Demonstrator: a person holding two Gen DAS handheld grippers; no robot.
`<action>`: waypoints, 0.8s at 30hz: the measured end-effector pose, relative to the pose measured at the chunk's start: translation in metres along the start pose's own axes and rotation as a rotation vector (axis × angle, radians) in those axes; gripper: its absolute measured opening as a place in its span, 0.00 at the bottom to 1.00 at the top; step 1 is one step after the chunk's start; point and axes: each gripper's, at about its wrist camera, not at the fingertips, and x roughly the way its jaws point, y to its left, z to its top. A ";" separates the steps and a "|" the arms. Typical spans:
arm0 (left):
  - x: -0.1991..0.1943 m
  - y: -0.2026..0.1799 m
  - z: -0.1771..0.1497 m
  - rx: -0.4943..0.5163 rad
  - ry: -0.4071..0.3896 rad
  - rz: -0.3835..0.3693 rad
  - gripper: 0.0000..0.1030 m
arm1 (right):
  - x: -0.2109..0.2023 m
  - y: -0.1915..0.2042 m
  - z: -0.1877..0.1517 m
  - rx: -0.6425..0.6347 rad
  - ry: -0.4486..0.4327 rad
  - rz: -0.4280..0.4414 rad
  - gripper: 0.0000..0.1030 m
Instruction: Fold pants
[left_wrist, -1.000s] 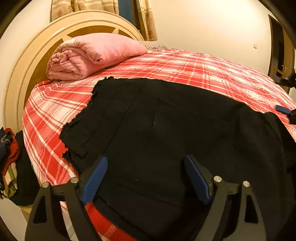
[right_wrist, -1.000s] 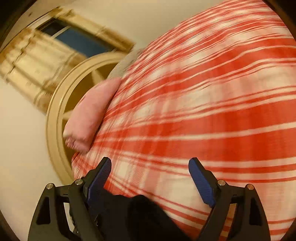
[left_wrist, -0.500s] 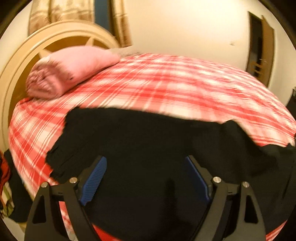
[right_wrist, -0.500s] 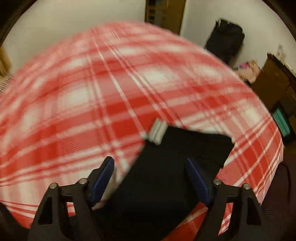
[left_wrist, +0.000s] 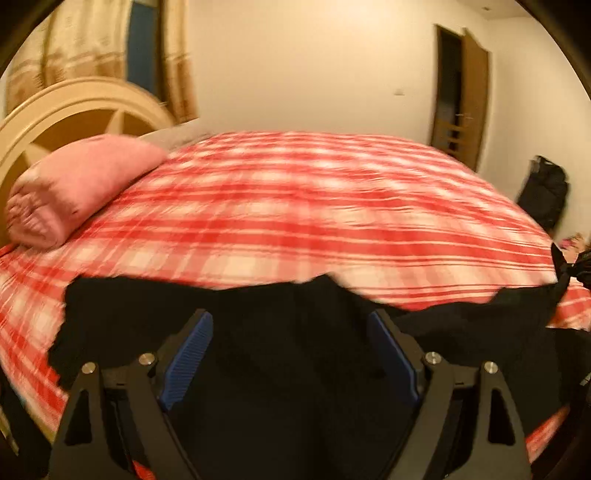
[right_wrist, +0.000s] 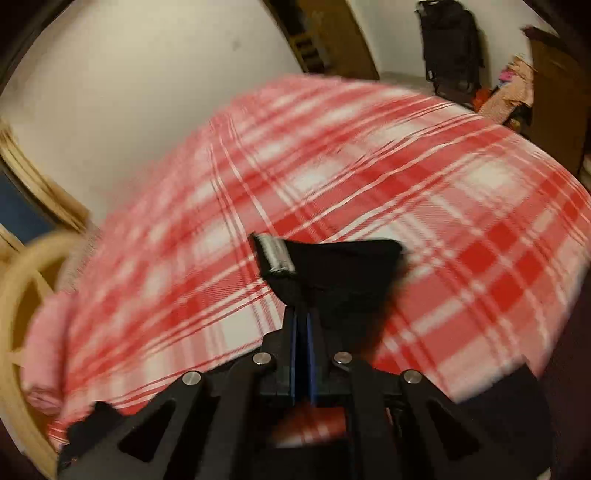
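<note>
Black pants (left_wrist: 288, 332) lie spread along the near edge of a bed with a red and white plaid cover (left_wrist: 314, 206). My left gripper (left_wrist: 290, 354) is open and hovers just above the pants, holding nothing. My right gripper (right_wrist: 301, 325) is shut on one end of the pants (right_wrist: 343, 273), which sticks up past the fingertips with a grey label (right_wrist: 275, 254) on its corner. In the left wrist view that raised end (left_wrist: 565, 266) shows at the far right.
A rolled pink blanket (left_wrist: 74, 188) lies by the cream headboard (left_wrist: 66, 114) at the left. A wooden door (left_wrist: 458, 92) and a black bag (left_wrist: 543, 195) stand by the far wall. Clutter and a cabinet (right_wrist: 554, 92) stand beyond the bed's foot.
My right gripper has shut on the end of the pants and lifted it. My left gripper stays open and has drawn back toward the near bed edge.
</note>
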 end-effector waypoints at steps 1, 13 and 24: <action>-0.002 -0.008 0.002 0.013 -0.005 -0.025 0.86 | -0.020 -0.011 -0.007 0.029 -0.023 0.032 0.04; -0.007 -0.118 -0.002 0.165 0.029 -0.295 0.86 | -0.105 -0.112 -0.111 0.208 -0.097 0.093 0.05; 0.000 -0.162 -0.033 0.278 0.114 -0.303 0.86 | -0.152 -0.124 -0.107 0.097 -0.162 -0.284 0.53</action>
